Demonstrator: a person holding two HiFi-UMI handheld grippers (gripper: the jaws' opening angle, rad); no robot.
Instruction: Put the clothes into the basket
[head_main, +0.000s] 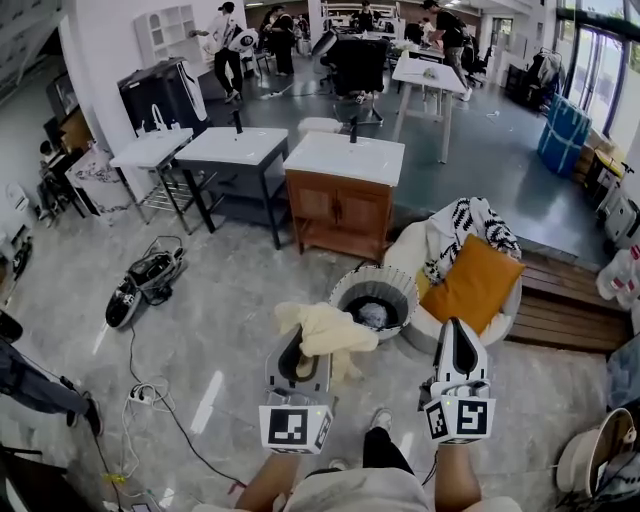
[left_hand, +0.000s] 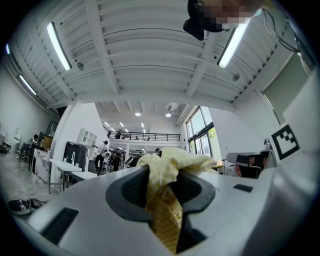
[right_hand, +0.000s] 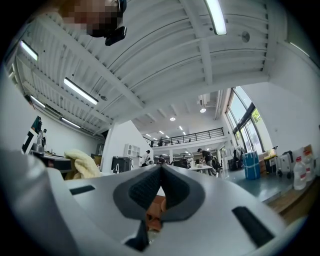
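Observation:
A pale yellow garment (head_main: 327, 330) hangs from my left gripper (head_main: 303, 352), bunched over its tips just short of the basket. In the left gripper view the same yellow cloth (left_hand: 167, 170) is pinched between the dark pads, so my left gripper (left_hand: 162, 184) is shut on it. The round grey basket (head_main: 345, 287) stands on the floor ahead and holds dark and grey clothes. My right gripper (head_main: 459, 330) is level with the left one, to the right of the basket. Its jaws meet at the tips with nothing between them (right_hand: 161, 171).
A white seat with an orange cushion (head_main: 476, 285) and a black-and-white patterned cloth (head_main: 468, 222) stands right of the basket. Behind it is a wooden sink cabinet (head_main: 340, 212). A floor machine (head_main: 145, 282) and cables (head_main: 150, 395) lie to the left, with a wooden platform (head_main: 560, 312) on the right.

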